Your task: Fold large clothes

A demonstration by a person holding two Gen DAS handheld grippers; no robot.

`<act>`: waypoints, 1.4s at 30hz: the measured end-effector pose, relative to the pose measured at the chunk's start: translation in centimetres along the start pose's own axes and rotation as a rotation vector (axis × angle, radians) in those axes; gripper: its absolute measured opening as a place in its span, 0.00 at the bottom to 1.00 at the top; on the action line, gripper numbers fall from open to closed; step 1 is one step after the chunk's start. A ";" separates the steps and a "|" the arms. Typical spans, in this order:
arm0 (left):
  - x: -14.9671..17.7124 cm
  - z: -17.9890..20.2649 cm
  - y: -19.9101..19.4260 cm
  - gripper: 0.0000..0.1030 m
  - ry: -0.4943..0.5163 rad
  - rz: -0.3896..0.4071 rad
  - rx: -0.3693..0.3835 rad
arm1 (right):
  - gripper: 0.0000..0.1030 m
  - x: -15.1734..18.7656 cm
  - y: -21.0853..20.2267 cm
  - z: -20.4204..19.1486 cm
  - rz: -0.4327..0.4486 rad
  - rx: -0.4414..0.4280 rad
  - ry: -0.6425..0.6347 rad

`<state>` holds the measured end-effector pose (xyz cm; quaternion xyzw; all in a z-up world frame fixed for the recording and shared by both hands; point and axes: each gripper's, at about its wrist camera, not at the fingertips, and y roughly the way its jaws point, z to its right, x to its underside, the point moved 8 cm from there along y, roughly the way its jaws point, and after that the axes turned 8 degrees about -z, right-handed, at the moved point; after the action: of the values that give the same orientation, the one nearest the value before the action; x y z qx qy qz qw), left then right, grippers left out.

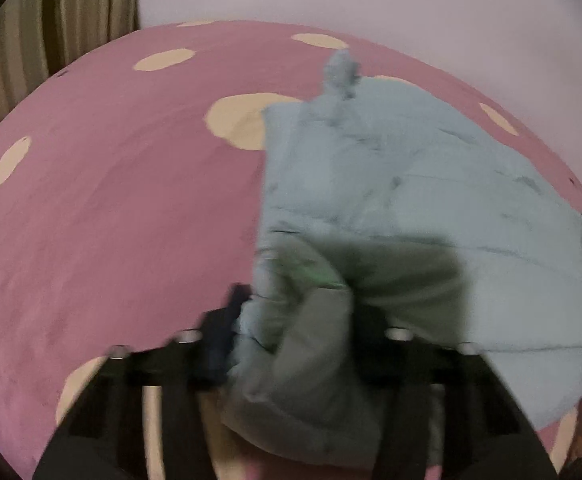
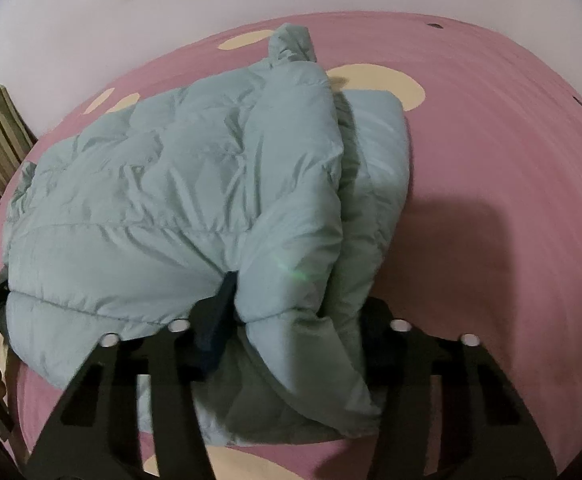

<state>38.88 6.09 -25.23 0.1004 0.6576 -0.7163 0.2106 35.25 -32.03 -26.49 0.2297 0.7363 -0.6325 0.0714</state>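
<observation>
Both of your grippers are clamped on the pale blue quilted puffer jacket [image 2: 179, 184]: your left gripper [image 1: 291, 320] pinches a bunched fold at its near edge, your right gripper [image 2: 287, 320] grips a padded fold likewise. The jacket lies partly folded, puffy and creased, on the pink bedspread [image 2: 491, 152] with cream oval spots; striped curtain [image 1: 31, 40] behind

Jacket [image 2: 179, 184] on bed [image 2: 491, 160] — wall [image 2: 131, 0] behind, curtain [image 1: 31, 40] left.
</observation>
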 end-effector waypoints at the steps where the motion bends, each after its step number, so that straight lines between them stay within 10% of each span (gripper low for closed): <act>1: -0.1 0.2 -0.1 0.25 0.009 0.000 0.004 | 0.39 0.3 -0.3 0.2 0.003 -0.002 0.000; 12: 0.8 0.0 -2.7 0.13 0.010 0.031 0.016 | 0.18 0.8 -2.4 -0.7 0.030 -0.033 0.006; 42: 12.9 -7.6 -9.9 0.13 -0.019 0.013 0.006 | 0.19 13.9 -8.9 -4.0 -0.028 -0.130 -0.051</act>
<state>22.11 11.89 -22.61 0.0982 0.6528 -0.7179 0.2212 19.90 -25.58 -23.18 0.1980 0.7770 -0.5898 0.0963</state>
